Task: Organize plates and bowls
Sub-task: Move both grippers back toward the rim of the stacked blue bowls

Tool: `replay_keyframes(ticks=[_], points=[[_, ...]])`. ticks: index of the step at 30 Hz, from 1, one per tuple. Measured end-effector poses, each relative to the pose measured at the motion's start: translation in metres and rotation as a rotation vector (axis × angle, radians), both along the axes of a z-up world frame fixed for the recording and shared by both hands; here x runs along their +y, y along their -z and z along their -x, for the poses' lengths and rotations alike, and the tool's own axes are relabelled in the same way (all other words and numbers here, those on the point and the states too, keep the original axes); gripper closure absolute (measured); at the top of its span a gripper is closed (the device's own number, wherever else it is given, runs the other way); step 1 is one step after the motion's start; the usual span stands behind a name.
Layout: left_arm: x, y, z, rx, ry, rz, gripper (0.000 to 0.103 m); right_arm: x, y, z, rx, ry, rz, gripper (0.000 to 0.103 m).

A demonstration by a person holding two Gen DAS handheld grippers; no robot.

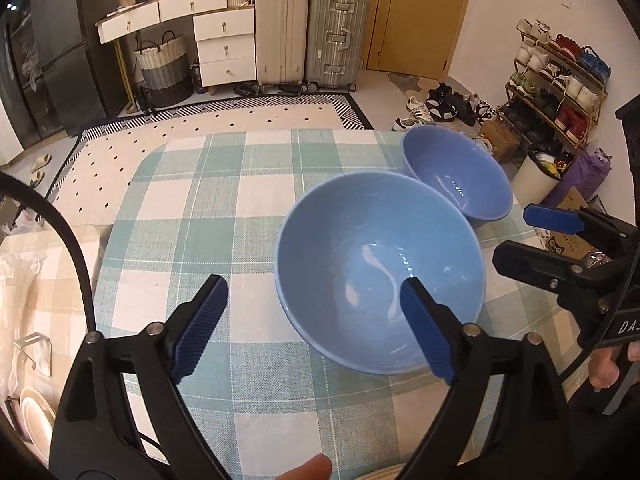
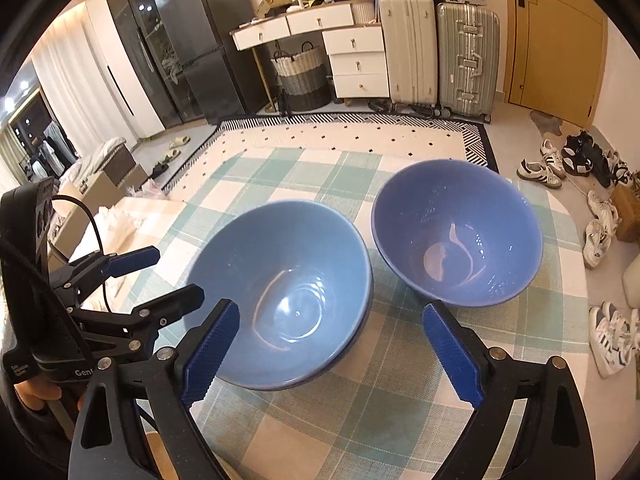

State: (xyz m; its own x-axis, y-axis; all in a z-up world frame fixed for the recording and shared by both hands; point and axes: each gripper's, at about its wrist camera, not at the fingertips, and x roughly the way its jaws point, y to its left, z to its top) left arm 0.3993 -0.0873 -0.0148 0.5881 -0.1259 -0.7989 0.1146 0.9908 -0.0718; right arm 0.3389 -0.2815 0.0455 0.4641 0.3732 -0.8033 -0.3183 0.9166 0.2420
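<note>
Two blue bowls stand on a round table with a green checked cloth [image 1: 240,200]. The near, larger-looking bowl [image 1: 380,268] [image 2: 280,296] appears stacked in another bowl; a second rim shows under it. The far bowl [image 1: 456,172] [image 2: 456,232] stands beside it, close or touching. My left gripper [image 1: 316,320] is open and empty, its right finger [image 1: 428,328] over the near bowl's rim. My right gripper [image 2: 332,344] is open and empty, just in front of the gap between both bowls. Each gripper shows in the other's view, the right gripper [image 1: 532,236] and the left gripper [image 2: 156,276].
A cream plate [image 1: 36,416] sits in a rack low at the left beside the table. Behind are a patterned rug [image 1: 200,128], white drawers, suitcases [image 1: 312,28], a basket, a fridge and shoes [image 2: 600,220] on the floor at right.
</note>
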Motion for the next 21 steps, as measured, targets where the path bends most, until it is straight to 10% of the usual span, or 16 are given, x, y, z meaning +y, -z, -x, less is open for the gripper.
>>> replay_keyframes(ticks=[21], points=[[-0.018, -0.104, 0.069, -0.141, -0.022, -0.091, 0.002, -0.086, -0.084, 0.049, -0.111, 0.115, -0.088, 0.007]])
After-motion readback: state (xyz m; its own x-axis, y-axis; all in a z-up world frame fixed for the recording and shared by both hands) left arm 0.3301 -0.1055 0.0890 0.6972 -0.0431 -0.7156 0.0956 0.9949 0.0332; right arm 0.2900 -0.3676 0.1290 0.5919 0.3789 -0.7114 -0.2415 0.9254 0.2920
